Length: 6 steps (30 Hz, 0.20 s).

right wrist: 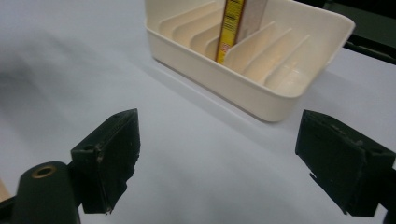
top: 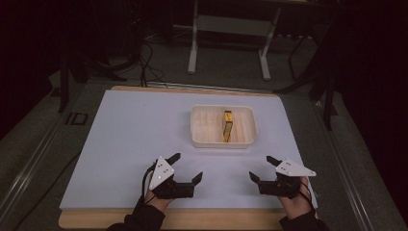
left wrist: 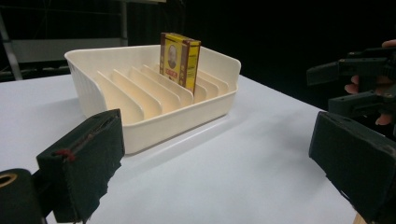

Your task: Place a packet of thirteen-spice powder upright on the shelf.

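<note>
A cream slotted rack stands on the white table, right of centre. A yellow box stands upright on edge in one of its slots. My left gripper rests near the front edge, left of the rack, jaws wide open and empty. My right gripper rests near the front edge below the rack's right end, also wide open and empty. The right gripper also appears at the right side of the left gripper view.
The white board lies on a wooden tabletop. A metal stand is on the dark floor beyond the far edge, with cables to its left.
</note>
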{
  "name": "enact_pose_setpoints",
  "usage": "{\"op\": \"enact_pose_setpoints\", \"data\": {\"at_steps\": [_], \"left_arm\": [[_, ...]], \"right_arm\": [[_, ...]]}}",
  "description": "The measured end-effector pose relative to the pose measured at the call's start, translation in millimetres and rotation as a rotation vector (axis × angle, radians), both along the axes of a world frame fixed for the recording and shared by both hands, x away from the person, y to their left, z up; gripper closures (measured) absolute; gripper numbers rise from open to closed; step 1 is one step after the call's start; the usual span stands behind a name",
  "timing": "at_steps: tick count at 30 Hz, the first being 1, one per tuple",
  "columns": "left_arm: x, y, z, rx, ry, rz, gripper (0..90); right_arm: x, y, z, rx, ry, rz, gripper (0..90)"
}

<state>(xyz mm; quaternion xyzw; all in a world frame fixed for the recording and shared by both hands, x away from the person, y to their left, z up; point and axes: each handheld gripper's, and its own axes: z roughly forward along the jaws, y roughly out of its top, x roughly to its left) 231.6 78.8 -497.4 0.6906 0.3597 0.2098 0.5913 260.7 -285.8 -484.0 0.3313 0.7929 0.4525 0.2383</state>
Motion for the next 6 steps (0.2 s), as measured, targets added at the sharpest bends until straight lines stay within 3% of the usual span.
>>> {"op": "enact_pose_setpoints", "data": {"at_steps": [6], "left_arm": [[-0.1,-0.7,-0.8,0.002,0.002,-0.006,4.3]], "right_arm": [[3.0,-2.9,-1.4,-0.008,0.001,-0.015,13.9]]}}
